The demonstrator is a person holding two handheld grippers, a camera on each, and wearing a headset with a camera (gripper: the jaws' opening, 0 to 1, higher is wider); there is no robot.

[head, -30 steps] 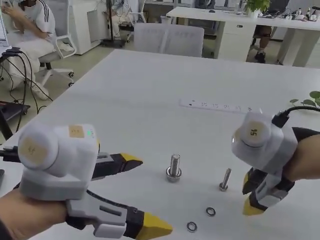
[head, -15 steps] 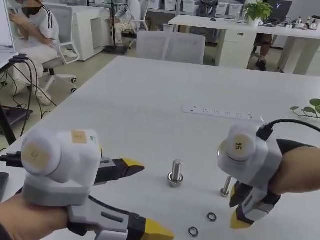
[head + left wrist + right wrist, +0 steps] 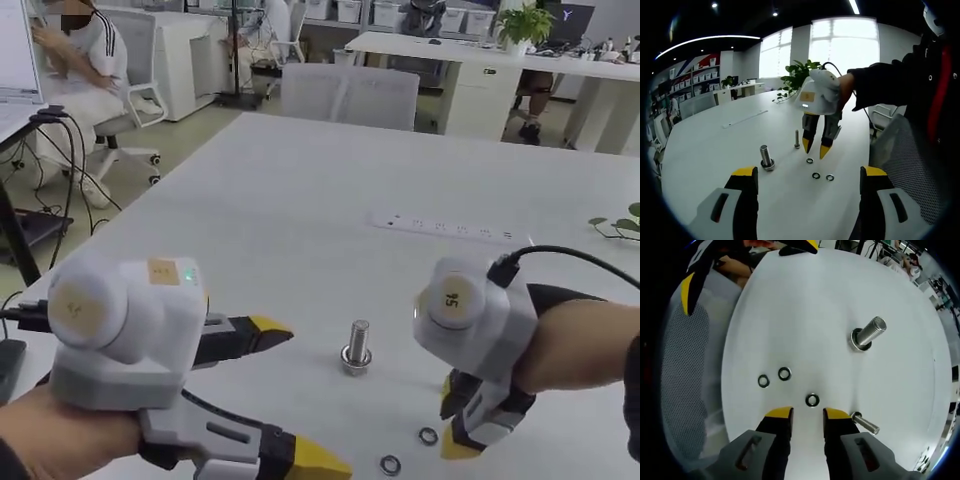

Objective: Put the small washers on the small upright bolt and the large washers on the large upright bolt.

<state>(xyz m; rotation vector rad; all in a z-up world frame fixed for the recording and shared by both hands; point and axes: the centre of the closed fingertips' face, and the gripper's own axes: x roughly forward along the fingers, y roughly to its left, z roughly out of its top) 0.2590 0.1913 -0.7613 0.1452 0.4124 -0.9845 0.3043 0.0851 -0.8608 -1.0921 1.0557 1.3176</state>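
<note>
Washers (image 3: 784,373), three in all, lie loose on the white tabletop (image 3: 300,200) near its near edge. Two of them sit just beside each other. The third washer (image 3: 812,400) lies apart from that pair, just ahead of the gap between the tips of the right hand-held gripper (image 3: 808,414).

The right hand-held gripper points down at the tabletop. Its jaws stand a narrow way apart and hold nothing. Whether its tips touch the surface cannot be told.

The small bolt (image 3: 865,423) stands upright just beside the right hand-held gripper, on the side away from the pair. The large bolt (image 3: 356,348) stands upright farther in from the near edge, between the two grippers in the head view and well apart from the loose washers.

The left hand-held gripper (image 3: 290,395) is held level near the near left corner of the tabletop. Its jaws are spread wide and empty, and they aim toward the bolts.

A power strip (image 3: 450,228) lies farther up the tabletop, toward its far edge.
</note>
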